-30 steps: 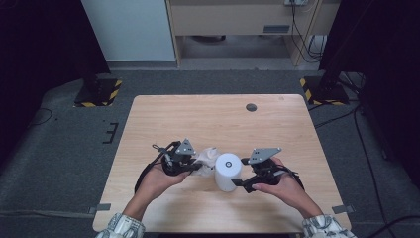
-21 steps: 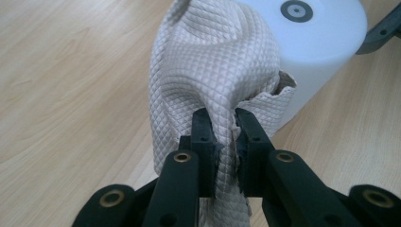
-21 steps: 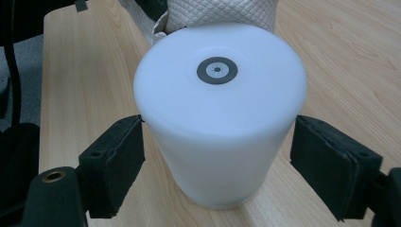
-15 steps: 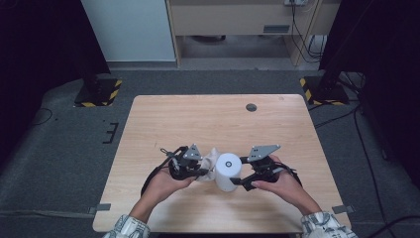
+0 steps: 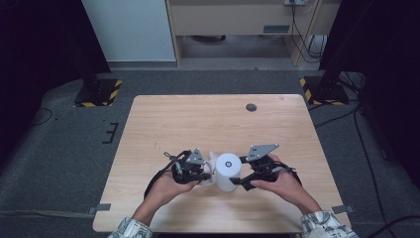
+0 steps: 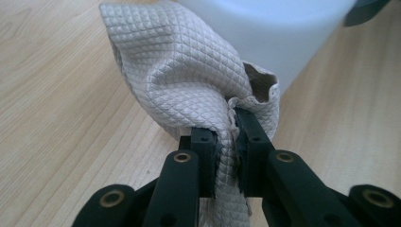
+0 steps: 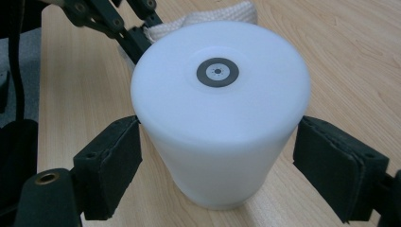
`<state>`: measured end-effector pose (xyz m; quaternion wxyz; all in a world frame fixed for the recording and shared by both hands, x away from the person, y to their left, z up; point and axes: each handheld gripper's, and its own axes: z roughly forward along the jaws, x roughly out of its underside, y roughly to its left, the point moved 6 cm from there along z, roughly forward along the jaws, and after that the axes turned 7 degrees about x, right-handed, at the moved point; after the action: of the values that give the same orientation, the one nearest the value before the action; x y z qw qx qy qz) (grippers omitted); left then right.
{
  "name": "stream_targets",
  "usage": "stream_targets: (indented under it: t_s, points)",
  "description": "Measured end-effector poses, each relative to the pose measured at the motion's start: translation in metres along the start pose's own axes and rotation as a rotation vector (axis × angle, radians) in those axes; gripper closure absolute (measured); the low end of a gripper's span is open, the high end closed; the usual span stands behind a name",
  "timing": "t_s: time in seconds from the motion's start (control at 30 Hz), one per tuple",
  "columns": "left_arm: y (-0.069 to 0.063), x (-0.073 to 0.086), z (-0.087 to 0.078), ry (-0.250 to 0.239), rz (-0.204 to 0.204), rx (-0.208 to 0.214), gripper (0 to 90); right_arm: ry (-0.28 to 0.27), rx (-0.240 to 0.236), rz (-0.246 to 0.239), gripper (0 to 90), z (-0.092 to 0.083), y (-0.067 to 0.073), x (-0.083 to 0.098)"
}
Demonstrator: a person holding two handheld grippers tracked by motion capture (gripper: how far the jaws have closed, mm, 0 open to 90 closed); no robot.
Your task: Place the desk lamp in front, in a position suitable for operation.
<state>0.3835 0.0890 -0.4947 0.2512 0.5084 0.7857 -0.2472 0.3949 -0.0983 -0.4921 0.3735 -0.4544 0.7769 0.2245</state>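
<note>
Squarely between the two claws stands a white cylinder (image 5: 229, 171), a closed tub-like container on the wooden surface (image 5: 208, 119); its flat top is sealed, with a small dark ring at the centre, so what is in it cannot be told. Seen from the high view it sits toward 6 o'clock on the surface, near the person's edge.

Against the container's side at 9 o'clock hangs a beige quilted cloth (image 6: 189, 80), crumpled, with a fine diamond pattern and a frayed edge. The left claw (image 5: 205, 173) is clenched on a fold of that cloth, its pads pinching the fabric tight, and the bunched cloth touches the cylinder's wall.

At 3 o'clock of the container the right claw (image 5: 237, 171) straddles the cylinder, its padded fingers (image 7: 111, 165) set on either side of the white wall; narrow gaps show at both pads, so it is released rather than gripping.

Far off at 12 o'clock a small dark disc (image 5: 251, 107) lies on the surface, well apart from everything else.
</note>
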Motion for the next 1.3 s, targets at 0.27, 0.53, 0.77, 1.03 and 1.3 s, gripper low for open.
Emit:
stream_targets:
  t_s: [0.27,0.53,0.77,1.03,1.3]
  points:
    - [-0.002,0.002,0.008,0.082,0.019,0.018,79.6,0.002,-0.004,0.007,16.2,0.001,0.0,-0.001]
    - [0.001,0.01,0.025,0.095,0.012,0.001,79.6,0.008,0.0,0.001,16.1,0.001,0.0,-0.001]
    - [0.002,0.014,0.026,0.084,-0.001,0.0,79.6,0.004,0.002,-0.007,16.3,0.002,0.0,-0.003]
    - [-0.012,0.003,0.007,0.034,0.024,0.001,79.6,0.011,0.004,-0.006,16.0,0.001,0.001,-0.002]
    - [-0.021,0.009,0.013,0.033,0.025,0.021,79.6,0.007,0.002,0.0,15.8,0.001,0.0,-0.001]
